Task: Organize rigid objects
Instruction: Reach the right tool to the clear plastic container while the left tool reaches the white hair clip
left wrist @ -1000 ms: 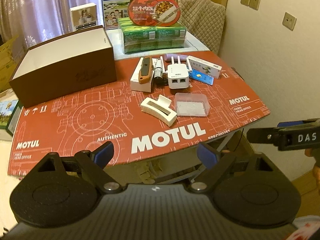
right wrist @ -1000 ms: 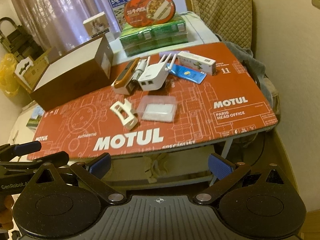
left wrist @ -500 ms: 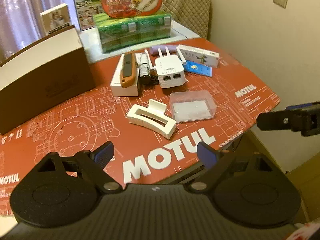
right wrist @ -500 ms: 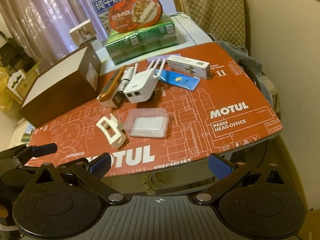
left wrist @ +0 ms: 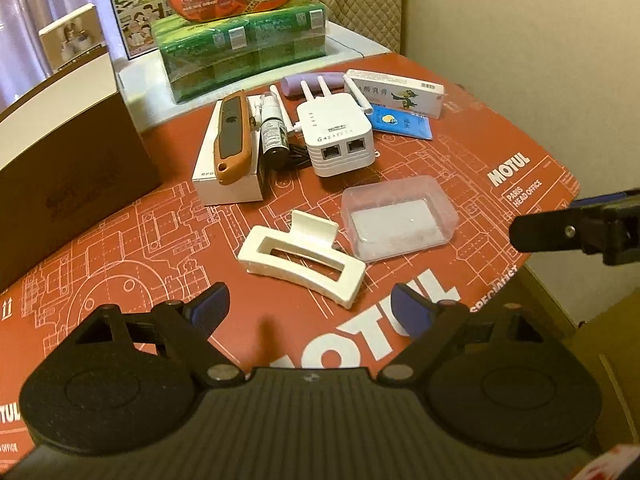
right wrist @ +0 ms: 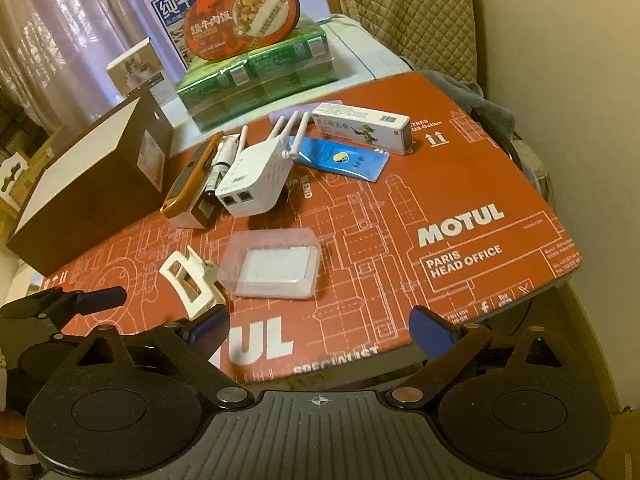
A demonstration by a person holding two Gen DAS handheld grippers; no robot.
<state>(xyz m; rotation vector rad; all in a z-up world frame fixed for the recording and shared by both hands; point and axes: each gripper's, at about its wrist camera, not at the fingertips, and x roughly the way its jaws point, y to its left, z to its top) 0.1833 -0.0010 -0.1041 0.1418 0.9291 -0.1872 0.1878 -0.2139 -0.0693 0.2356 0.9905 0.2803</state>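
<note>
On a red Motul mat (left wrist: 472,168) lie a white hair clip (left wrist: 300,256) (right wrist: 192,284), a clear plastic box (left wrist: 400,216) (right wrist: 272,264), a white router (left wrist: 340,136) (right wrist: 256,180), an orange utility knife (left wrist: 232,140) (right wrist: 188,176) on a white carton, a small spray bottle (left wrist: 272,132), a medicine box (left wrist: 396,92) (right wrist: 364,128) and a blue sachet (left wrist: 400,122) (right wrist: 344,158). My left gripper (left wrist: 310,306) hovers open just short of the hair clip. My right gripper (right wrist: 322,326) hangs over the mat's front edge, jaws wide but closing, with nothing between them.
A large brown box (left wrist: 68,152) (right wrist: 92,184) stands at the mat's left. Behind the mat are green packs (left wrist: 244,48) with a red food tray on top. A wall runs along the right. The right gripper's finger (left wrist: 560,232) juts in from the right of the left wrist view.
Both grippers have come forward and down toward the table, so the objects look larger. The left one now sits over the mat near the hair clip.
</note>
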